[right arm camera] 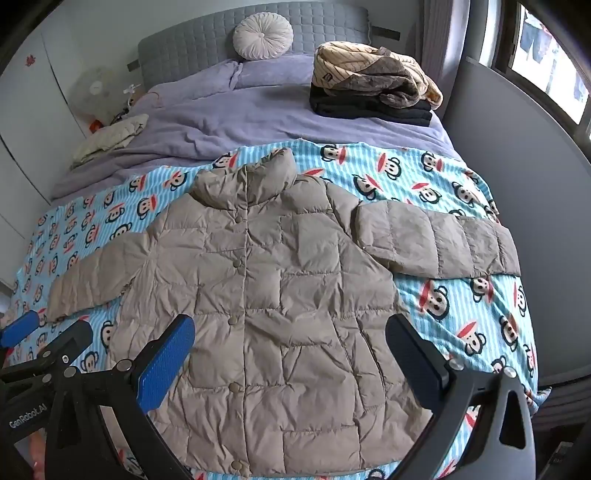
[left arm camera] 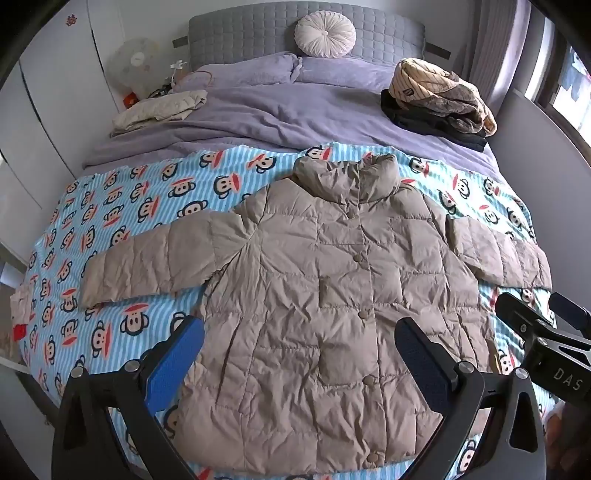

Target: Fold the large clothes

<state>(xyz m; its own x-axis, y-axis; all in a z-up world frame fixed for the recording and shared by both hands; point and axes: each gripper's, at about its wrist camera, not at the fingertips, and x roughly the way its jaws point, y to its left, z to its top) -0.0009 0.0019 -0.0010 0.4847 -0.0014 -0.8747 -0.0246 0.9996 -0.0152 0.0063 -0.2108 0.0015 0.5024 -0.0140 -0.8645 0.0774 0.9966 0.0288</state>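
A beige quilted puffer jacket (left arm camera: 325, 291) lies flat, front up and buttoned, on a blue monkey-print sheet (left arm camera: 147, 206); both sleeves are spread out sideways. It also shows in the right wrist view (right arm camera: 266, 302). My left gripper (left arm camera: 299, 354) is open and empty, held above the jacket's lower half. My right gripper (right arm camera: 290, 354) is open and empty, also above the lower half. The right gripper shows at the right edge of the left wrist view (left arm camera: 543, 325); the left one shows at the left edge of the right wrist view (right arm camera: 40, 339).
A stack of folded clothes (left arm camera: 439, 99) sits at the far right of the purple duvet (left arm camera: 266, 110). A cream garment (left arm camera: 159, 110) lies far left. A round pillow (left arm camera: 325, 33) leans on the grey headboard. A fan (left arm camera: 135, 62) stands left; wall and window on the right.
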